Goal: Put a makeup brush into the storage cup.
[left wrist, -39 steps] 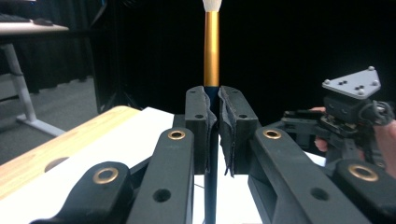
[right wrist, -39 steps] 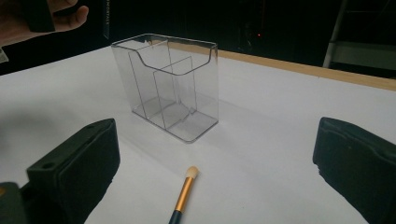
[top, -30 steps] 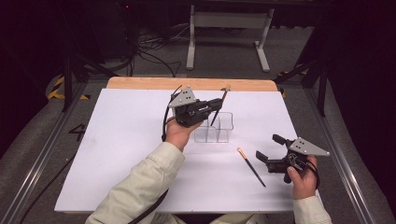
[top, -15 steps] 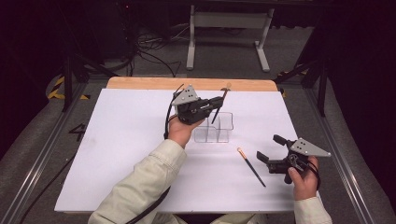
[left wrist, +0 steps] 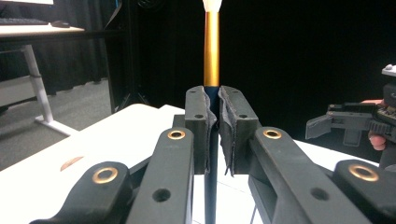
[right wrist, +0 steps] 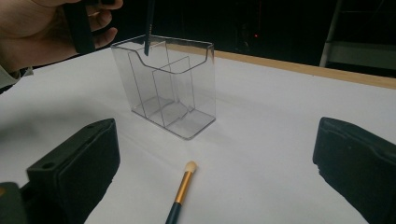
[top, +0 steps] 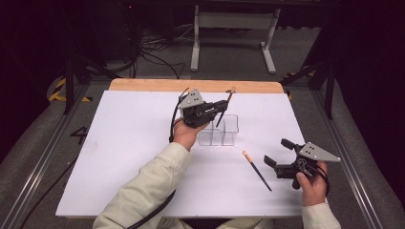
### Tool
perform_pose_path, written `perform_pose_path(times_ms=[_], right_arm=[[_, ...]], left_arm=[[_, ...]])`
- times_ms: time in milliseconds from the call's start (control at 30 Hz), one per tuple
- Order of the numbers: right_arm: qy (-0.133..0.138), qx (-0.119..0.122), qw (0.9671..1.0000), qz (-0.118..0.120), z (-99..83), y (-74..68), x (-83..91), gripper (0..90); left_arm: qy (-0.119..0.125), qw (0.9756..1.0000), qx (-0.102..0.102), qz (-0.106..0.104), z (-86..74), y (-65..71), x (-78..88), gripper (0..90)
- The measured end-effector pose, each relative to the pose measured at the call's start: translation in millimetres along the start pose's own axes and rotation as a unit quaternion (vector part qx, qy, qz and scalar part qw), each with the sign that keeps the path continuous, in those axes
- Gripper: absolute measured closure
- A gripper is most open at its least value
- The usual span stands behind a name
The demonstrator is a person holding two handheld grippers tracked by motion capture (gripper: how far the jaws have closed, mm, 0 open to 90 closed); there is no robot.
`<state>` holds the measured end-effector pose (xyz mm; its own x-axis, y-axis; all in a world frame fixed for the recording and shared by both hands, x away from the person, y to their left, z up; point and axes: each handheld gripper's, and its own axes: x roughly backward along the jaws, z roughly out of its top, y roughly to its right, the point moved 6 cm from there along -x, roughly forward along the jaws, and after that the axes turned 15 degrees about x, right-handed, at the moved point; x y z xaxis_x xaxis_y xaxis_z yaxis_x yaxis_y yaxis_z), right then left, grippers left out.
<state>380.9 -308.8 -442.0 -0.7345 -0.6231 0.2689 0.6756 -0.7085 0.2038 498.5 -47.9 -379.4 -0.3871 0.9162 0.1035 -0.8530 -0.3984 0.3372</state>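
My left gripper (top: 220,107) is shut on a dark-handled brush (top: 225,106) with a gold ferrule and pale tip (left wrist: 211,51). The brush stands nearly upright, tip up. Its lower end (right wrist: 148,28) hangs just above the top of a clear divided holder (top: 219,132), over the compartment nearest the left hand. In the left gripper view the pads (left wrist: 201,126) press on the handle. A second brush (top: 256,170) lies flat on the white table, tip toward the holder (right wrist: 168,84). My right gripper (top: 278,151) rests open near it, nothing between its pads (right wrist: 79,172).
The white sheet (top: 119,143) covers the table, with a wooden strip (top: 157,85) along the far edge. Beyond it are a dark floor, cables and a metal stand (top: 231,28). The person's left hand (right wrist: 42,28) is close beside the holder.
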Motion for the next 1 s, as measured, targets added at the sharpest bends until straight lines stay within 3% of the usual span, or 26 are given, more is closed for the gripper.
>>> perform_pose_path(times_ms=[733, 1000], right_arm=[[-0.001, 0.001, 1.0, 0.002, 0.1, -1.5, -1.0, 1.1], [-0.002, 0.0, 1.0, 0.002, -0.1, -1.6, -1.2, 1.1]], left_arm=[[-0.019, 0.9996, 0.016, 0.01, -22.5, -11.1, -2.5, 82.1], [-0.028, 0.9995, 0.013, 0.011, -25.2, -11.9, -2.0, 81.7]])
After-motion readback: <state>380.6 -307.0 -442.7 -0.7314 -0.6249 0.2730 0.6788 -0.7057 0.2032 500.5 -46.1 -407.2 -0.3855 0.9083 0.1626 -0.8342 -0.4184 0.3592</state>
